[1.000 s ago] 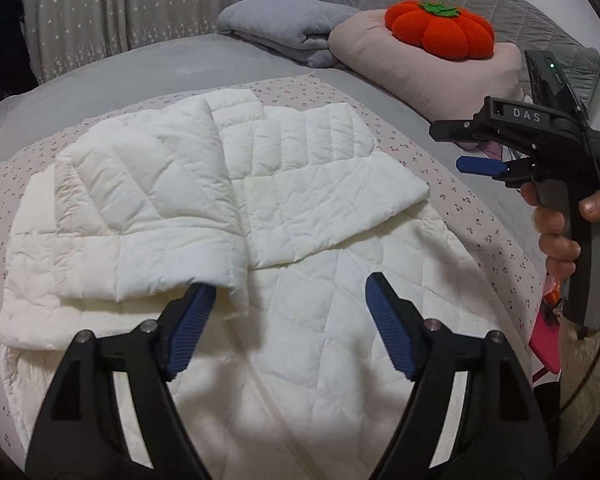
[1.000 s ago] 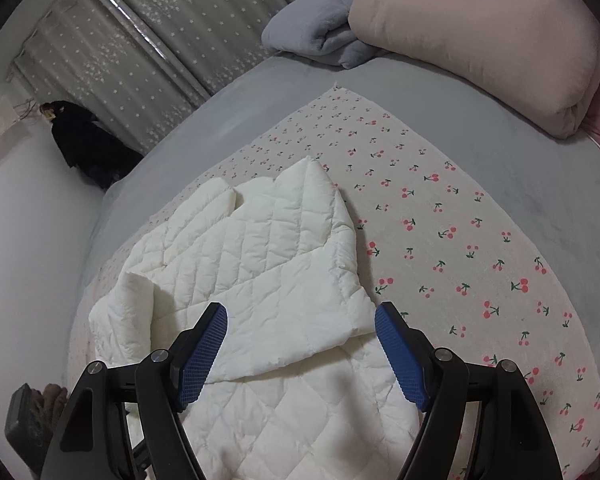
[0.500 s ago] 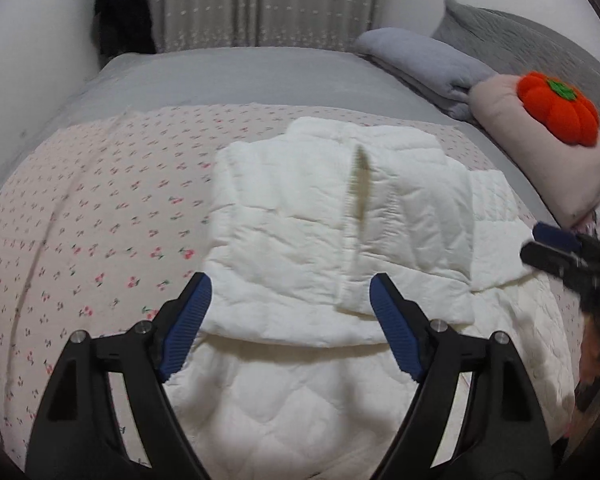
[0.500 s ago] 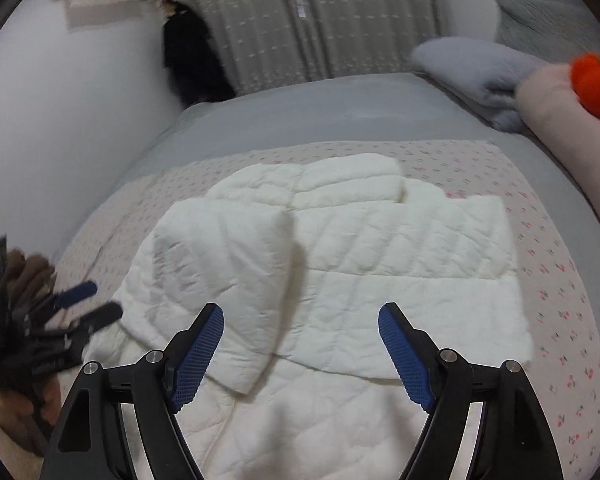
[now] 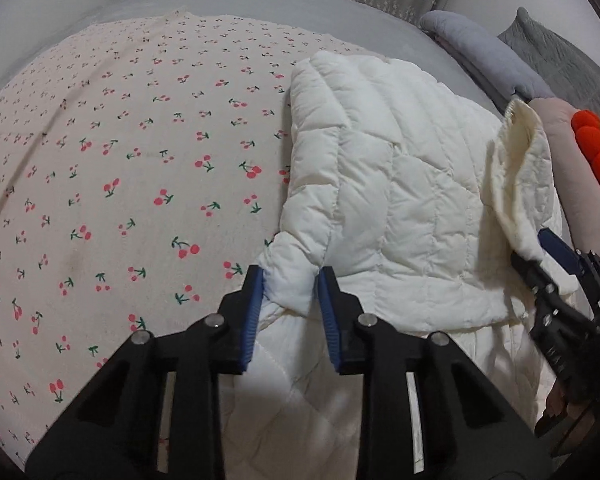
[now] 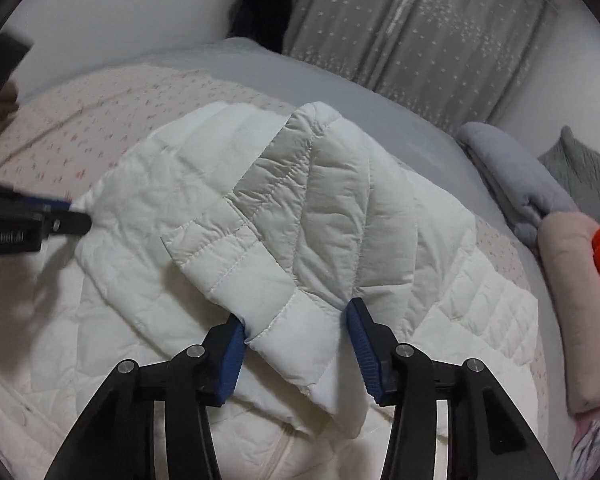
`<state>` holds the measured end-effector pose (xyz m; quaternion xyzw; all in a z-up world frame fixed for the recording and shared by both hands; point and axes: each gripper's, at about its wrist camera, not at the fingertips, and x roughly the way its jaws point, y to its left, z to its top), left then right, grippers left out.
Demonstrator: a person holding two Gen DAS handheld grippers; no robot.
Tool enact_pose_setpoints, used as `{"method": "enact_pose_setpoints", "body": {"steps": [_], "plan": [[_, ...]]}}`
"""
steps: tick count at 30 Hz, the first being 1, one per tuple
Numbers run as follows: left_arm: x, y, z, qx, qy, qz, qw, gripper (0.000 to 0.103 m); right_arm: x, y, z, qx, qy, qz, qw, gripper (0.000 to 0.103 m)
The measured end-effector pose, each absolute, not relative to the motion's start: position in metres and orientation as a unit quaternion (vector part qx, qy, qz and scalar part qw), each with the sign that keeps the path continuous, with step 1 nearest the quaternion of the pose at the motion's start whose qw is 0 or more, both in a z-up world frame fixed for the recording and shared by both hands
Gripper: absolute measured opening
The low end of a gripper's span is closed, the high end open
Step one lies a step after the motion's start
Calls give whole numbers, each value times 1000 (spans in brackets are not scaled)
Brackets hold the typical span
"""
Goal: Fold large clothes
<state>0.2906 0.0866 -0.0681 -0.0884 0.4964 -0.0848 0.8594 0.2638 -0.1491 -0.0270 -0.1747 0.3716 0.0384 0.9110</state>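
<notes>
White quilted puffer jacket [image 5: 400, 200] is lying on the bed, on top of a pale cherry-print sheet [image 5: 120, 160], already partway folded with its sleeves laid across the body. Right now it looks like the grab stage of the next fold. The left tongs [image 5: 290, 292] have just been closing and now pinch a puffy corner at the jacket's left edge, blue pads pressed into it on both sides. The right tongs [image 6: 296, 340] have just been closing too, and they've got a thick folded edge of the jacket between their pads on the other side, squeezed from both flanks, though since it's a fat bundle they stand a fair bit wider than the left pair. In the left view you can see the right pair coming in from the side with fabric lifted up in it, so that end is already off the bed a little. My guess for the next move: lift both gripped ends together and carry them over the rest of the jacket, keeping the two sides level so the fold lands square. Puffy stuff like this probably wants to spring back and slide out, so both grips need to hold firm till it's laid down. The grey folded blanket [image 6: 516, 172] and pink pillow [image 6: 572, 300] sit well clear at the head end.
</notes>
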Motion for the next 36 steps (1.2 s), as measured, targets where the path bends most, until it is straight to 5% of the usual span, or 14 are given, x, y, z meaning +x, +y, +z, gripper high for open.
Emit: {"method": "enact_pose_setpoints", "body": {"steps": [5, 12, 20, 23, 25, 33, 35, 36], "plan": [[287, 92, -71, -95, 500, -79, 857, 25, 261, -247, 7, -36, 357, -24, 933, 49], [288, 114, -64, -146, 504, -43, 850, 25, 228, -386, 19, 130, 380, -51, 914, 62], [278, 94, -35, -139, 437, -99, 883, 25, 223, -399, 0, 226, 400, 12, 888, 61], [289, 82, -55, -99, 480, -60, 870, 25, 239, -375, -14, 199, 431, 16, 880, 39], [296, 85, -70, -94, 498, -24, 862, 11, 239, -355, -20, 172, 438, 9, 882, 13], [304, 101, -81, -70, 482, 35, 873, 6, 271, -336, -35, 133, 419, -24, 898, 10], [300, 109, -74, -80, 485, 22, 871, 15, 269, -336, -32, 133, 422, -24, 896, 11], [297, 112, -72, -81, 487, 11, 870, 31, 264, -337, -26, 131, 422, -20, 897, 15]]}}
